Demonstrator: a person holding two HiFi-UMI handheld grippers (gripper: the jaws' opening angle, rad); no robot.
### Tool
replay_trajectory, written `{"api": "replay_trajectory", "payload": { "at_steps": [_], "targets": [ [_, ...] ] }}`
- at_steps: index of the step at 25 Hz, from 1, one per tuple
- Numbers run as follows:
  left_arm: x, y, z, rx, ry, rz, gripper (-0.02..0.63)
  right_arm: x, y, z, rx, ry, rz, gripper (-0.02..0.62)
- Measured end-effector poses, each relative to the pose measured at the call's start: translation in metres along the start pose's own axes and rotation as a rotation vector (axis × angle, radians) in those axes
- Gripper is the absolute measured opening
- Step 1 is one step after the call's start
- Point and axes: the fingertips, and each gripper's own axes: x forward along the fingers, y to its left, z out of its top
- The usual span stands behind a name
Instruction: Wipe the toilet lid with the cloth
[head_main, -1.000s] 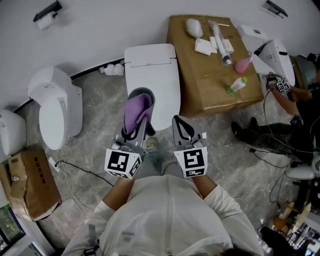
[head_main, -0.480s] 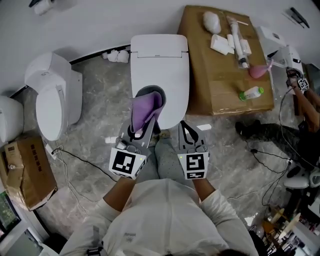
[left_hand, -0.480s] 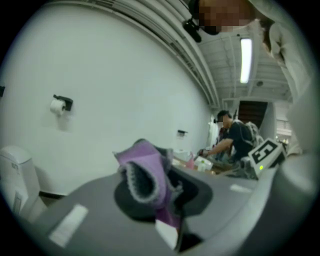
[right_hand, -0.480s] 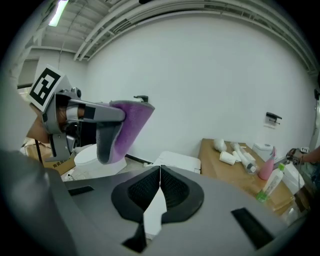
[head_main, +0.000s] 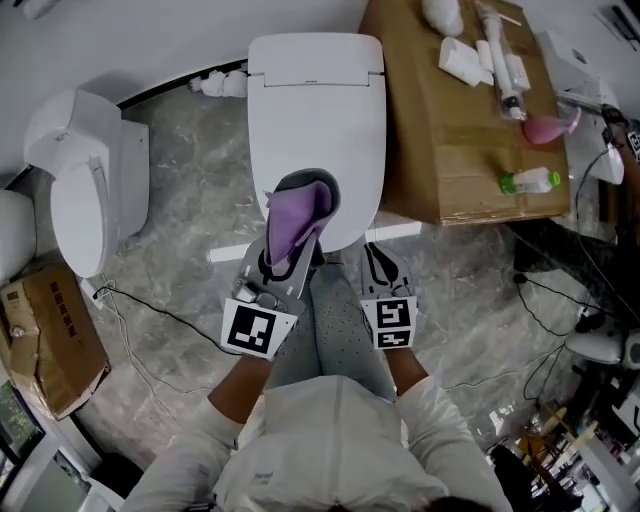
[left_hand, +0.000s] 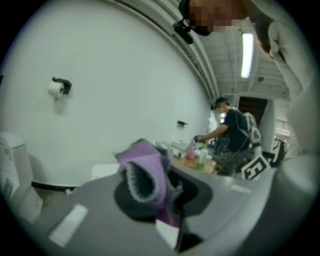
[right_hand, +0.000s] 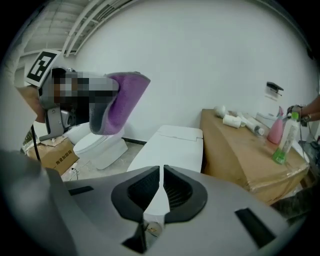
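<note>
L gripper (head_main: 284, 262) is clenched tight on the purple cloth (head_main: 298, 214). The cloth sticks up out of the jaws w/ its grey fuzzy side folded in. From the head view it sits over the front edge of the toilet lid (head_main: 316, 120). In the right gripper view it looks to be up off the lid, not flat on it, tbh.

R gripper (right_hand: 161, 186) has its jaws pressed together w/ nothing in them. It's pointing at the lid's front edge, just right of the cloth.

Lid is down, white, nothing lying on it. Big cardboard box (head_main: 450, 150) is right beside the toilet. It has a pink bottle (head_main: 548, 128) near its right edge and a green-cap bottle (head_main: 530, 181) by the front right corner. A 2nd toilet (head_main: 85, 190) stands off to the left.
</note>
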Motion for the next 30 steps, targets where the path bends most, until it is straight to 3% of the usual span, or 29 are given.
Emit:
{"api": "replay_trajectory", "payload": {
  "at_steps": [7,10,22,30],
  "targets": [
    [0.022,0.005,-0.050,0.003,0.028,0.005,0.049,0.048,-0.019,-0.074,0.081,0.106,0.008,0.021],
    [0.030,0.009,-0.064,0.005,0.026,0.007,0.049,0.069,-0.024,-0.102,0.118,0.157,0.020,0.116],
    [0.039,0.021,-0.099,0.017,0.028,0.031,0.049,0.131,-0.045,-0.197,0.388,0.345,0.019,0.141],
    [0.036,0.031,-0.108,0.012,0.044,0.046,0.049,0.138,-0.044,-0.209,0.624,0.311,0.093,0.153]
  ]
}}
